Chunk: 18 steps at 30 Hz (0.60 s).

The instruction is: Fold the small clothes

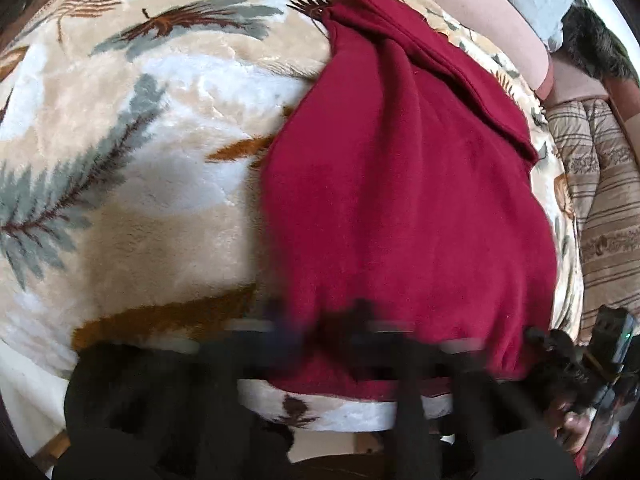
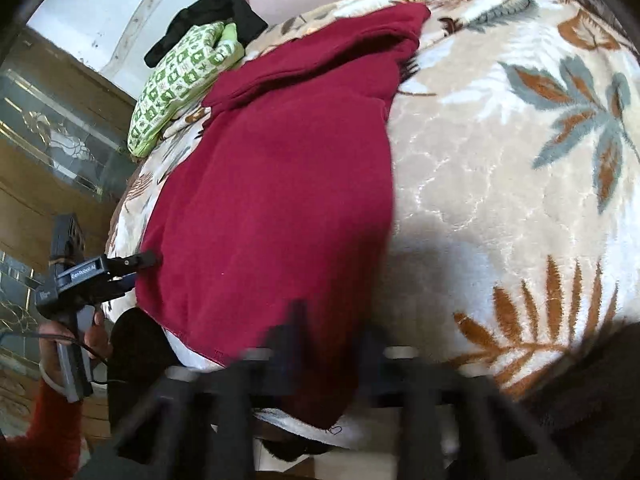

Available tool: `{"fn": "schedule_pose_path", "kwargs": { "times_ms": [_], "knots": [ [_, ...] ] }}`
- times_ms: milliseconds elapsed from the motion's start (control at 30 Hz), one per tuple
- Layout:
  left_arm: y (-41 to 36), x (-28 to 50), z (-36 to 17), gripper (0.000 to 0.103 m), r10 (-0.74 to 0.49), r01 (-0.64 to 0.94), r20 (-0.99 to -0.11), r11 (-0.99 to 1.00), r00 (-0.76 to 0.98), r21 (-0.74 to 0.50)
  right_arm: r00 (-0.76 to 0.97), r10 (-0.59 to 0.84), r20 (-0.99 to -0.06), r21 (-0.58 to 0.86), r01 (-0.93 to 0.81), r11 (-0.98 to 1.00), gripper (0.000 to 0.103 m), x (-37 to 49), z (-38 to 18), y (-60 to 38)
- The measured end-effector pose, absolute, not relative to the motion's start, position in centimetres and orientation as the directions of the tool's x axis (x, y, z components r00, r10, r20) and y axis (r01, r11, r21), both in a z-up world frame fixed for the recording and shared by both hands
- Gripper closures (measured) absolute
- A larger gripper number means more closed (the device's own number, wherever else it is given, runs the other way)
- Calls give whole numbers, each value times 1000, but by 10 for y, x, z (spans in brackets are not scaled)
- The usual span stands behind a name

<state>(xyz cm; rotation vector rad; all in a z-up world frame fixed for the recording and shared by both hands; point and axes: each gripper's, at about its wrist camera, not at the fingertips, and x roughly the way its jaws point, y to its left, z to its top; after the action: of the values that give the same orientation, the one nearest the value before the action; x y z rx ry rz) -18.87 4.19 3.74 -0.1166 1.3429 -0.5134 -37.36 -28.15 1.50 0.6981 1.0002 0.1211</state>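
Both the left gripper (image 2: 146, 259) and right gripper (image 2: 328, 320) look clenched on the red garment's (image 2: 272, 200) lower hem, though blur leaves it uncertain, and the fleece could slip free mid-fold.

We view the scene from both wrists, close above the near edge of the leaf-print blanket (image 1: 120, 152), facing forward; both views share the red garment (image 1: 400, 200), and the right view shows the left tongs (image 2: 150, 258).

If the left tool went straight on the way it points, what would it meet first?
Most likely the dark red fleece garment lying on the beige leaf-patterned plush blanket; the left tool is blurred at its near hem, so contact is unclear.
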Motion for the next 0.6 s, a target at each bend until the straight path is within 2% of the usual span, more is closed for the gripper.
{"fn": "schedule_pose_path", "kwargs": {
  "times_ms": [33, 100, 167, 267, 400, 533, 567, 600],
  "knots": [
    [47, -189, 42, 95, -455, 278, -882, 869, 125, -409, 565, 416, -713, 610, 207, 765, 94, -375, 20, -281],
    [52, -194, 61, 95, -473, 317, -866, 857, 165, -407, 593, 473, -652, 664, 145, 734, 95, -382, 42, -277],
    [60, -200, 84, 95, -509, 362, -836, 833, 205, -418, 604, 487, -631, 657, 82, 749, 95, -388, 65, -270],
    [70, -200, 95, 95, -511, 371, -832, 831, 217, -414, 580, 465, -669, 603, 58, 796, 95, -392, 78, -265],
    [70, -202, 63, 95, -434, 321, -884, 873, 172, -366, 471, 411, -780, 529, 147, 835, 96, -386, 42, -262],
    [69, -206, 48, 94, -410, 291, -897, 889, 162, -354, 430, 429, -794, 546, 197, 814, 95, -382, 22, -264],
    [68, -206, 49, 92, -395, 294, -903, 895, 171, -336, 425, 432, -796, 548, 203, 811, 93, -382, 20, -265],
    [67, -207, 50, 90, -375, 304, -909, 900, 180, -311, 422, 435, -795, 552, 208, 808, 85, -381, 19, -265]
  ]
}}
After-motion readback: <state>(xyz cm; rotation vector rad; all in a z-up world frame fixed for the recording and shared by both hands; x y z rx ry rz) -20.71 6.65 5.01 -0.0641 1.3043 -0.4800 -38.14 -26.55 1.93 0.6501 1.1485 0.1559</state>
